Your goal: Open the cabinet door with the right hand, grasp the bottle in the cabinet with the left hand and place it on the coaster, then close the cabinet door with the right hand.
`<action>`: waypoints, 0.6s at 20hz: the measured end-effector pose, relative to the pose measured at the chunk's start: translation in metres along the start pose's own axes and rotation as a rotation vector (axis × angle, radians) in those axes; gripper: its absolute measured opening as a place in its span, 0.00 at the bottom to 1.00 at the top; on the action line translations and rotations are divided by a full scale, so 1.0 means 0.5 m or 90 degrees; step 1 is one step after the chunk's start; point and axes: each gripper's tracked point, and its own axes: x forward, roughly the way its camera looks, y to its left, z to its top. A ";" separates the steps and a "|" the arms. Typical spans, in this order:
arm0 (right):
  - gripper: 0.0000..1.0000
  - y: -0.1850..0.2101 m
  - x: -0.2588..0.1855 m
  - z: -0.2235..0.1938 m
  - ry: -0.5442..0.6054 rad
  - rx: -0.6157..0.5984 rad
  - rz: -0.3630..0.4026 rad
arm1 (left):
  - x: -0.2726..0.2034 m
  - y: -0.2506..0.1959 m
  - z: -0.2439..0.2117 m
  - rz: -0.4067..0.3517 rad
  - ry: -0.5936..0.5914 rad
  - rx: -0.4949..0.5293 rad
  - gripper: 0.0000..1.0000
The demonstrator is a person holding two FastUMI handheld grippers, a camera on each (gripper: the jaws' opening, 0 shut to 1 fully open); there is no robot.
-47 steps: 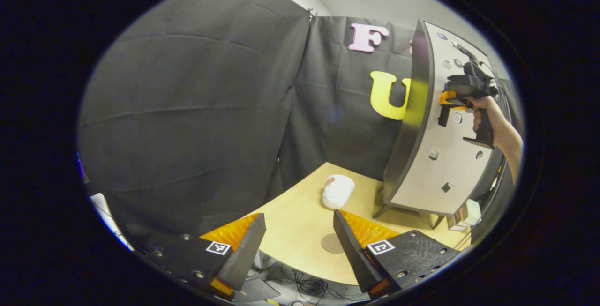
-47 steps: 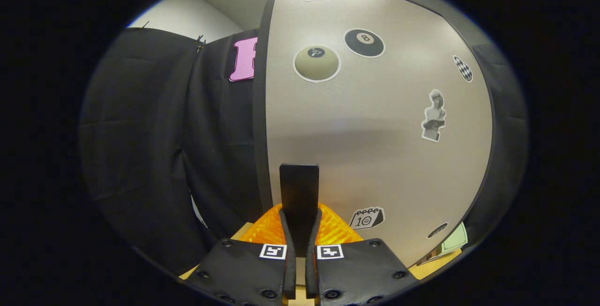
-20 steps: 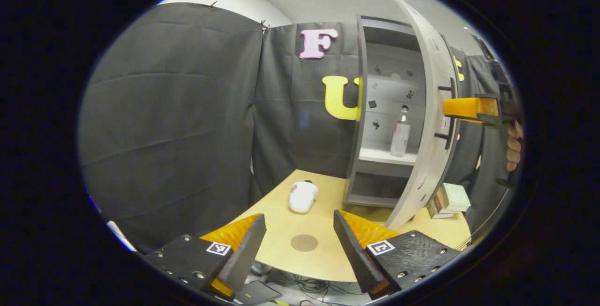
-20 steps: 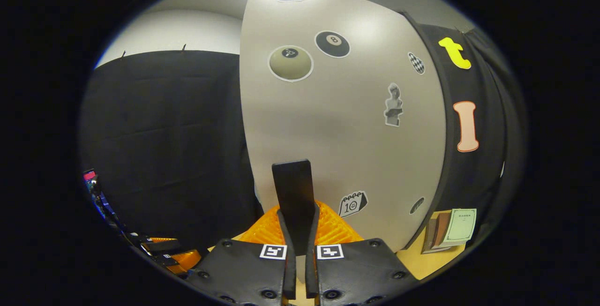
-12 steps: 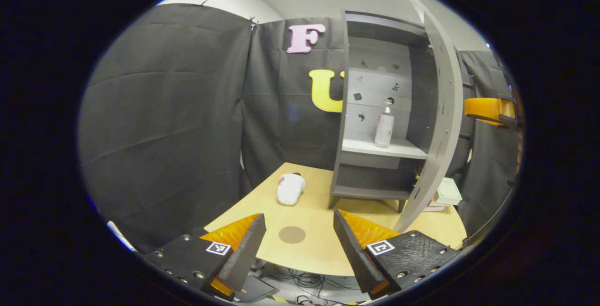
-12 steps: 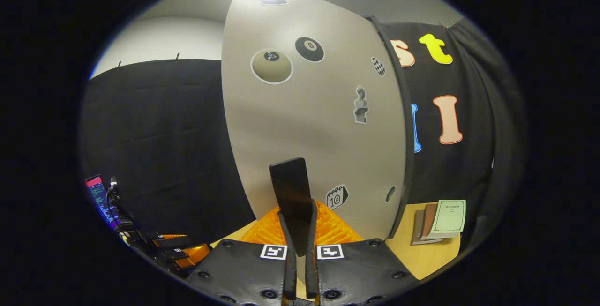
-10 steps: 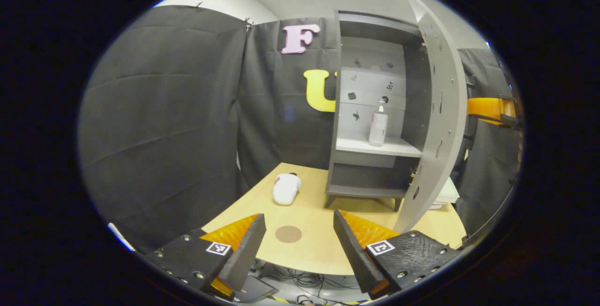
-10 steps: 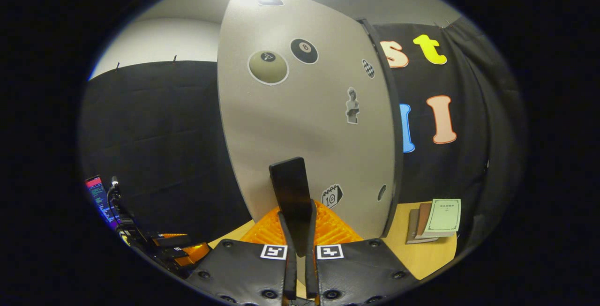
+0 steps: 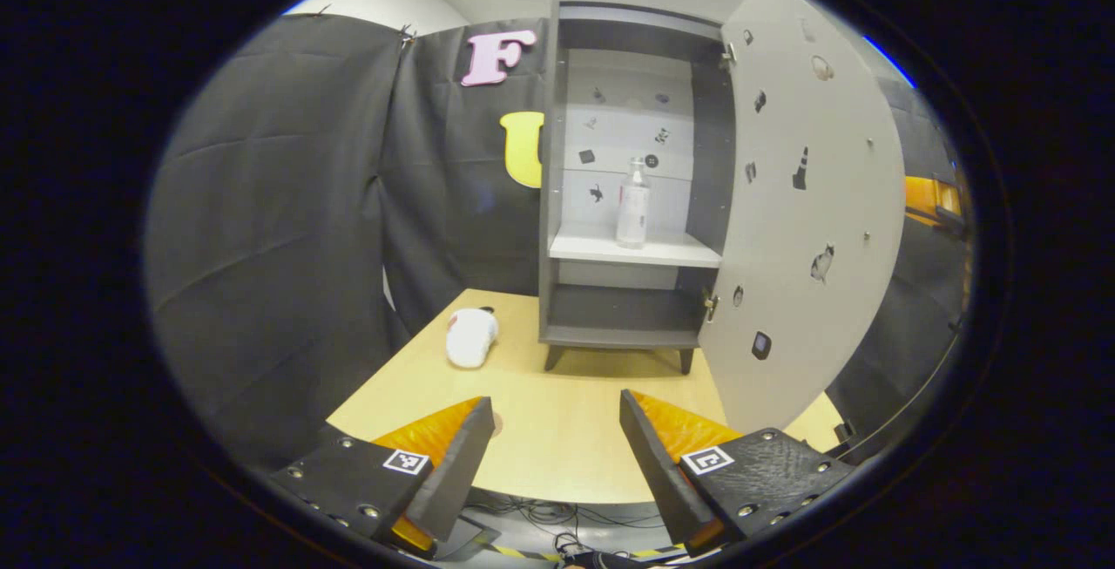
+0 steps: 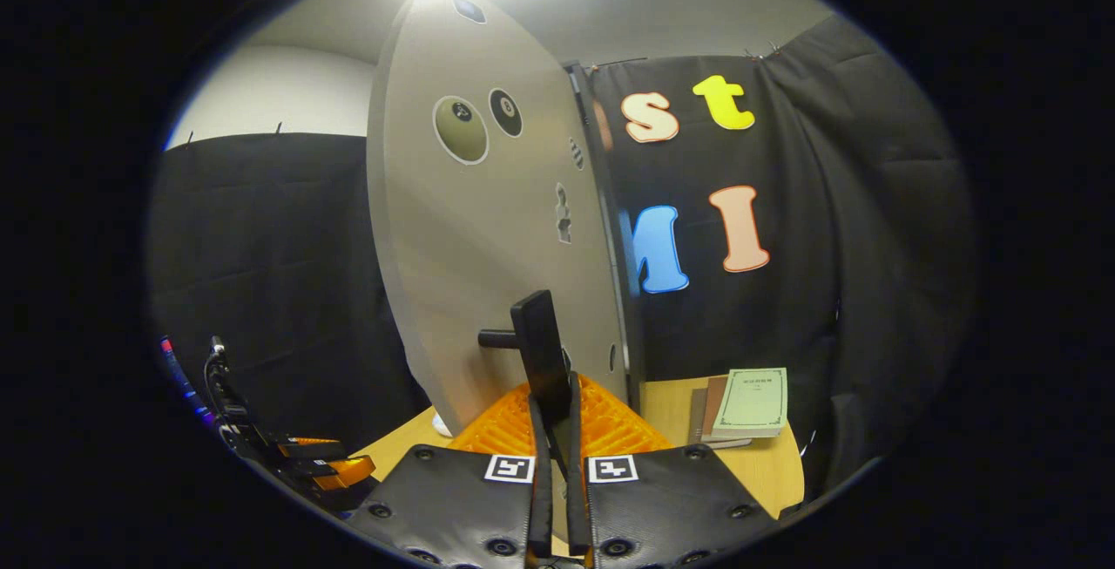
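Booth table (image 9: pixel 557 456) w/ cabinet: door (image 9: pixel 806 203) now swung wide vs a sec ago, my R gripper (image 10: pixel 554 430) clamped on handle (image 10: pixel 542 351), L gripper (image 9: pixel 553 456) fingers apart, bottle (image 9: pixel 632 205) on shelf frame-center, reachable.

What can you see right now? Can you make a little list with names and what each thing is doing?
cabinet door: swung wide open
door handle: pinched by the right gripper
bottle: upright on the cabinet shelf
left gripper: fingers apart, holding nothing, above the table edge
coaster: on the table, mostly hidden by a left finger
white bundle: on the table, left of the cabinet
books: stacked on the table
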 end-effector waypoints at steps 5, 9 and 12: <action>0.08 0.009 0.000 -0.003 -0.008 0.068 -0.016 | 0.055 -0.031 0.019 -0.035 0.003 0.015 0.88; 0.08 -0.013 0.001 0.005 -0.027 0.058 -0.050 | 0.099 -0.034 0.021 -0.063 0.015 -0.006 0.89; 0.08 -0.006 -0.010 -0.006 -0.014 0.078 -0.072 | 0.145 -0.011 0.024 -0.095 0.018 -0.005 0.89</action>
